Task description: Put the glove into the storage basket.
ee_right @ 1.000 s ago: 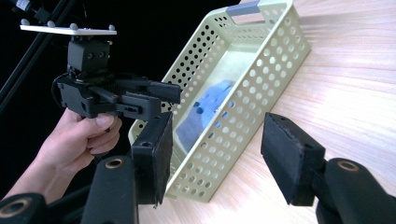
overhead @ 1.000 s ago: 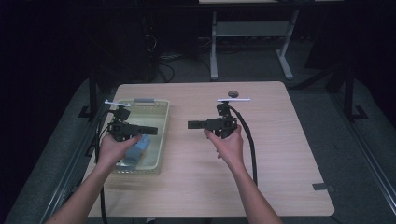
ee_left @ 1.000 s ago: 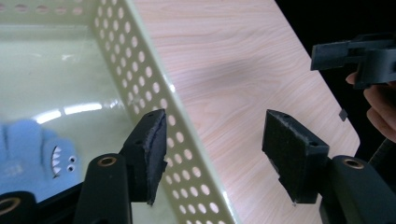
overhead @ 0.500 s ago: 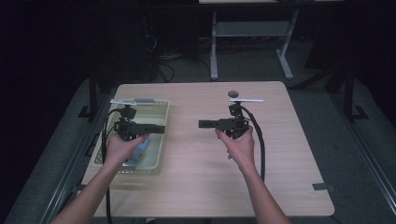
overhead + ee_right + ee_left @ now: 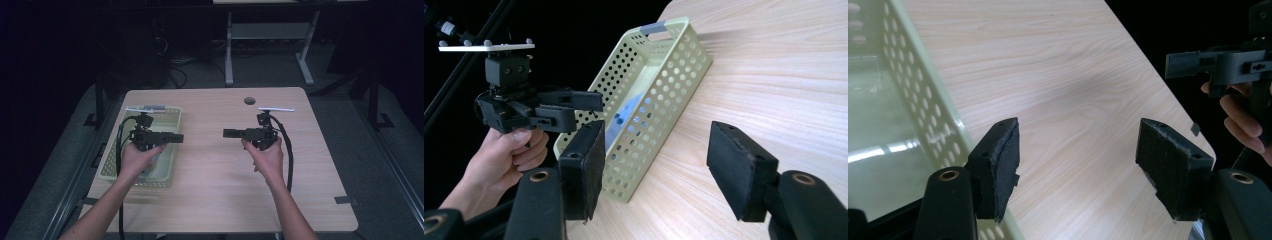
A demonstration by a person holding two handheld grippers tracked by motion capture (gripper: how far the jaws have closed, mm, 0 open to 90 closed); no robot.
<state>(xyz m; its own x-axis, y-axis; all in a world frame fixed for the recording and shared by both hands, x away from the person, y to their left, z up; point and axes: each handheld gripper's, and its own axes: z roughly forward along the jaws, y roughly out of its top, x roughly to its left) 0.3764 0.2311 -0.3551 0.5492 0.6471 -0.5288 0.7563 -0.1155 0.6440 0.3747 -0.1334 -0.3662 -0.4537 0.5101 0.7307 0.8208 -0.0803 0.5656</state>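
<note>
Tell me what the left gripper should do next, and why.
Probably dip the left gripper into the pale green perforated plastic basket toward the blue object lying inside: its jaws stand open and empty, above the basket's edge.

Basket (image 5: 170, 116) on table's (image 5: 225, 195) left; left claw (image 5: 176, 138) above it, right claw (image 5: 229, 133) opposite

Both black two-jaw grippers point inward at each other: left gripper (image 5: 176, 138) and right gripper (image 5: 229, 133), jaws just opening, nothing between them.
</note>
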